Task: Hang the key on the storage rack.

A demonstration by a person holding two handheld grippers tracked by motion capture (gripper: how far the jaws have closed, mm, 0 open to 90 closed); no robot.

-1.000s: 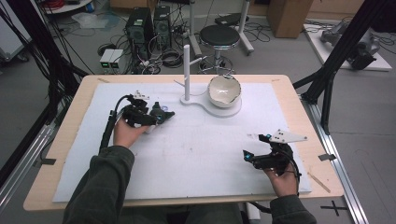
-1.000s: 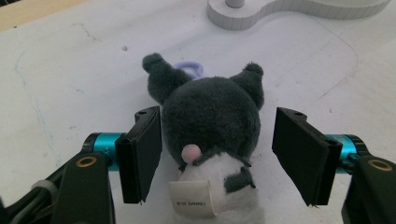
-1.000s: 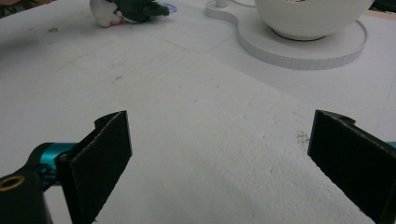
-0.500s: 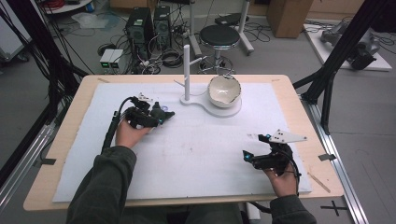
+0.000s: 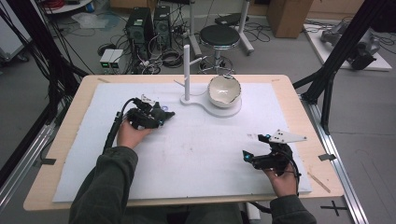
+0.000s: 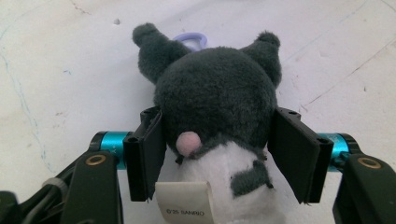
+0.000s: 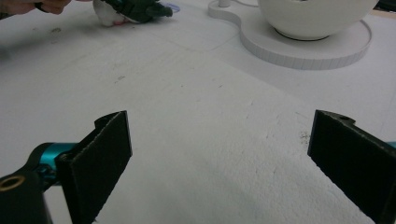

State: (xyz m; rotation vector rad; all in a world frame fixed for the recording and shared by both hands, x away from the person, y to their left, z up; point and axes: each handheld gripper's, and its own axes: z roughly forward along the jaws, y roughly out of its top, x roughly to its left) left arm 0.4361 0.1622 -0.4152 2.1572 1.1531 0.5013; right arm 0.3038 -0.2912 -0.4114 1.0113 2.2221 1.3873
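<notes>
Lying flat on the white mat (image 5: 196,154), far left side, just left of the white stand (image 5: 187,70): a small dark plush toy (image 6: 215,102). Hugged on both sides by the left gripper (image 6: 219,154), jaws just closing in, likely to lift it. Near right, resting wide open and empty: the right gripper (image 7: 219,163).

Lighting on my feeds is even and diffuse from overhead: the white mat on the desk (image 5: 201,154) reads bright, no harsh glare, shadows soft and short. High view is slightly soft and grainy, floor behind darker. Left gripper view is sharp on the plush toy (image 6: 215,112), its dark fur loses detail. Right gripper view: near black pads slightly blurred, far bowl (image 7: 314,16) near blown-out white, edges stretched
</notes>
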